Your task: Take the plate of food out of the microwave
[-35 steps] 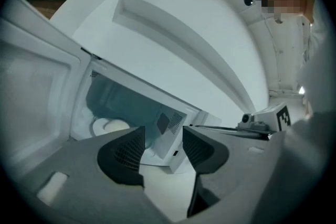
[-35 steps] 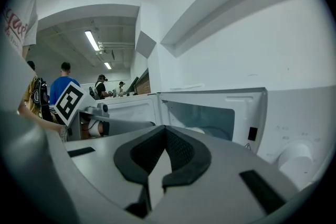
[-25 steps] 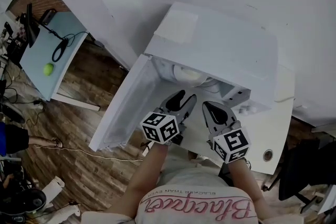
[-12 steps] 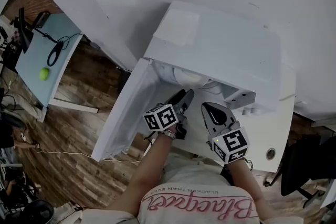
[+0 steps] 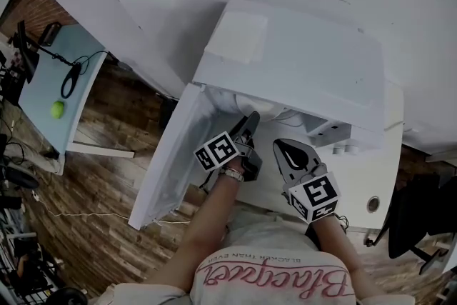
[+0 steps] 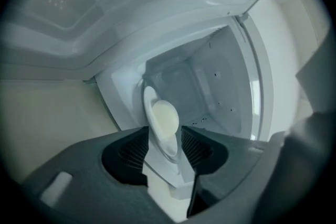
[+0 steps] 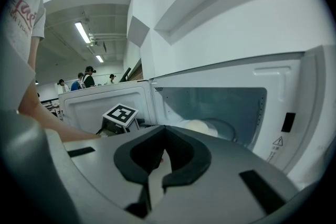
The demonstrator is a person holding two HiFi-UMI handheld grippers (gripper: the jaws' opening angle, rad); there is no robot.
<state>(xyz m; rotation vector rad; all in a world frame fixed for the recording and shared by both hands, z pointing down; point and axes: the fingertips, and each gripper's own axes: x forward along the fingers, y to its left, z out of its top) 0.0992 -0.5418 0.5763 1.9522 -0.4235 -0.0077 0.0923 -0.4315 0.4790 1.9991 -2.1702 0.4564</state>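
The white microwave [image 5: 293, 68] stands with its door [image 5: 171, 161] swung open to the left. Inside lies a white plate [image 6: 156, 105] carrying a pale round mound of food [image 6: 165, 118]. My left gripper [image 5: 250, 121], rolled on its side, reaches into the cavity mouth. In the left gripper view it [image 6: 165, 131] is open, and the plate's near rim sits between the two pads. Whether the pads press on the plate I cannot tell. My right gripper [image 5: 285, 150] hangs shut and empty in front of the opening. Past its closed tips [image 7: 163, 128] I see the food [image 7: 197, 126] and the left gripper's marker cube [image 7: 119, 114].
The microwave sits on a white table [image 5: 371, 182], with its knobs [image 5: 343, 150] at the front right. A light desk at the far left holds a green ball [image 5: 57, 109] and a cable. Wooden floor lies below. People [image 7: 86, 76] stand far off.
My left gripper has rolled onto its side and moved forward into the microwave opening, up to the plate. The right gripper has barely moved.
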